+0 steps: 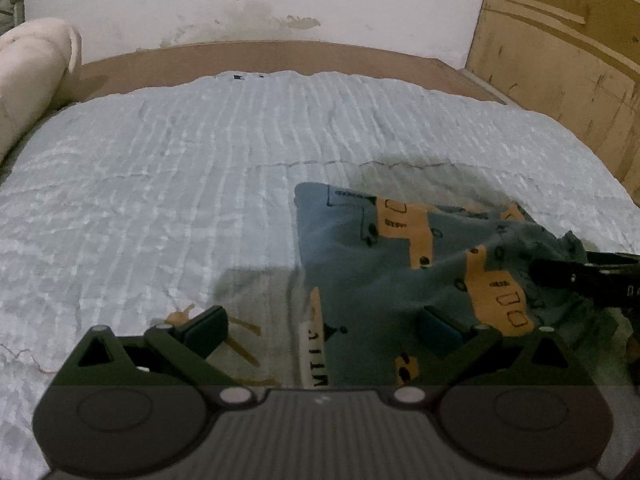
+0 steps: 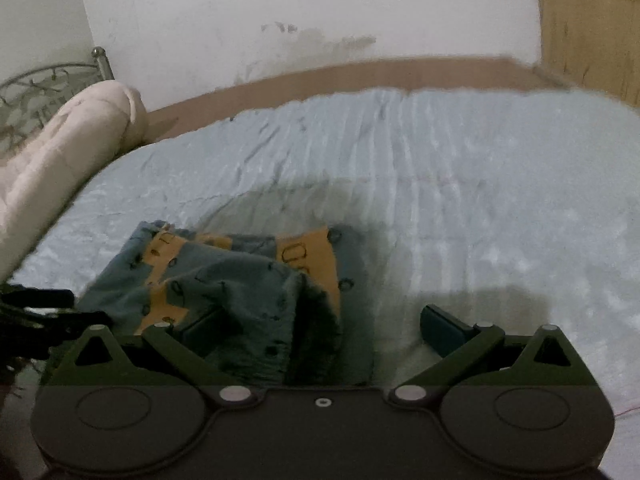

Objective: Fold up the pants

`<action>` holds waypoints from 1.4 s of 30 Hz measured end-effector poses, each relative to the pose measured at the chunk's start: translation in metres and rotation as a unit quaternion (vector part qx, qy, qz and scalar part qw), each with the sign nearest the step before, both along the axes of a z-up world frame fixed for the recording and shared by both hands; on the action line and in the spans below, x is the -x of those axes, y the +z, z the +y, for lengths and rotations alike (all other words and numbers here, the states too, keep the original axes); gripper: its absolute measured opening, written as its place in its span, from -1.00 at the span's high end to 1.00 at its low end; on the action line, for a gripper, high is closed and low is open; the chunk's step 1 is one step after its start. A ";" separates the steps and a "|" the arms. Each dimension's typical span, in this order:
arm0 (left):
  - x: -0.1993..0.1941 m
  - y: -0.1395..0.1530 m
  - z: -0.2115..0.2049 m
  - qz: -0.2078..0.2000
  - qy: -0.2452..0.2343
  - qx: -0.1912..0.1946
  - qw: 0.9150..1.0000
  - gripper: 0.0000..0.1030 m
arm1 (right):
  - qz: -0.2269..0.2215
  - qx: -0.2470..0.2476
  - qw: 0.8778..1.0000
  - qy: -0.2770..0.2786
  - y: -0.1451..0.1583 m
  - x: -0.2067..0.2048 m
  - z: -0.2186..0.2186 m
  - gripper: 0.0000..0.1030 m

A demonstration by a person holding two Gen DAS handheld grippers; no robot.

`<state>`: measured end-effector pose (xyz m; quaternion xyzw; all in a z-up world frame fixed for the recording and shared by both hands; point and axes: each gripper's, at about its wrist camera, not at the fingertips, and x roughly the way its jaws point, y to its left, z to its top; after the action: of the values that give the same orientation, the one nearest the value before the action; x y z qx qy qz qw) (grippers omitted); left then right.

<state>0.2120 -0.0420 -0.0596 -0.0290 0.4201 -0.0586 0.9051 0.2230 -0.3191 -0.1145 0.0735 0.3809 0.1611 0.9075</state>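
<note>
We see our left gripper with its two dark fingers spread wide, one fingertip over bare bedding and the other over the near edge of the pants; nothing is pinched between them. Our right gripper is likewise spread, its left finger half buried behind a raised hump of the cloth and its right finger hanging over the bedspread. In the left wrist view that right gripper reaches in from the right edge, resting against the bunched side of the garment.

The pants lie on the near part of the bed, already doubled into a rough rectangle. In the left wrist view their long axis runs away from us towards the headboard, with a straight, flat far corner and a rumpled right side. They look like soft knit fabric, slate blue with orange blocks and small dark outlined drawings; a pale strip with dark letters shows at the near edge.

The bedspread is pale blue, quilted in fine crinkled ribs. Beyond it stand a plain brown headboard, a stained white wall, and a cream rolled cushion on the left
</note>
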 end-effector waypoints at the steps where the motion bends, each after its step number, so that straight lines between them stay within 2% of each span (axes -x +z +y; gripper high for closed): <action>1: 0.000 -0.001 0.001 0.001 0.000 0.002 1.000 -0.99 | 0.003 -0.006 1.000 0.000 -0.002 -0.001 -0.002 -0.99; 8: -0.003 -0.006 0.004 0.012 0.005 0.015 1.000 -0.99 | 0.018 0.000 1.000 -0.002 -0.011 -0.001 0.002 -0.99; 19: -0.004 -0.012 0.012 0.032 0.014 0.046 0.998 -0.99 | 0.008 -0.003 1.000 -0.010 -0.013 0.002 0.003 -0.98; 21: -0.007 -0.009 0.014 0.043 0.020 0.053 0.997 -0.99 | 0.007 -0.008 1.000 -0.013 -0.010 0.003 0.002 -0.91; 25: -0.006 -0.003 0.016 0.047 0.028 0.064 0.996 -0.96 | 0.004 -0.021 1.000 -0.008 -0.002 0.007 0.002 -0.56; 29: -0.003 0.003 0.022 0.044 0.036 0.082 0.995 -0.67 | 0.011 -0.032 0.999 -0.005 0.001 0.010 0.003 -0.24; 32: -0.001 0.003 0.028 0.045 0.038 0.111 0.992 -0.46 | 0.012 -0.042 0.999 -0.009 0.003 0.012 0.003 -0.03; 36: -0.001 -0.006 0.043 0.056 0.056 0.170 0.982 -0.25 | 0.014 -0.050 0.999 -0.014 0.002 0.015 0.002 0.06; 40: -0.001 -0.006 0.042 0.063 0.045 0.198 0.977 0.48 | 0.011 -0.055 0.998 -0.019 0.007 0.019 0.003 0.26; 42: 0.000 -0.003 0.037 0.058 0.041 0.180 0.981 0.56 | 0.005 -0.045 0.999 -0.020 0.013 0.023 0.006 0.35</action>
<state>0.2125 -0.0049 -0.0621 -0.2118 0.4530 -0.0938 0.8609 0.2003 -0.3126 -0.1018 0.1224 0.3763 0.1591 0.9045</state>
